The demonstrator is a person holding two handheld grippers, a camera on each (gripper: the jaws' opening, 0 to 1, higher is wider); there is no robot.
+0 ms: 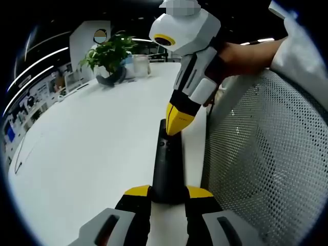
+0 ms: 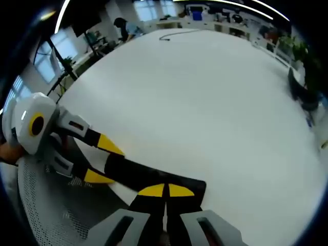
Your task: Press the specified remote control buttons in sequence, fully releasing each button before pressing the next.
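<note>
A long black remote [image 1: 166, 166] lies over the near edge of the white table [image 1: 92, 133]. My left gripper [image 1: 168, 192] is shut on its near end, one yellow-tipped jaw on each side. My right gripper [image 1: 177, 122], jaws shut together, comes down from the upper right, and its yellow tip touches the remote's far button area. In the right gripper view, the shut right gripper [image 2: 165, 190] sits on the remote [image 2: 136, 173], and the left gripper [image 2: 105, 161] clamps the remote's other end from the left.
A white mesh chair back [image 1: 266, 154] stands close beside the table edge. A potted plant [image 1: 110, 56] and a clear jar [image 1: 141, 65] sit at the table's far end. A thin cable [image 2: 171, 35] lies far across the table [image 2: 205, 92].
</note>
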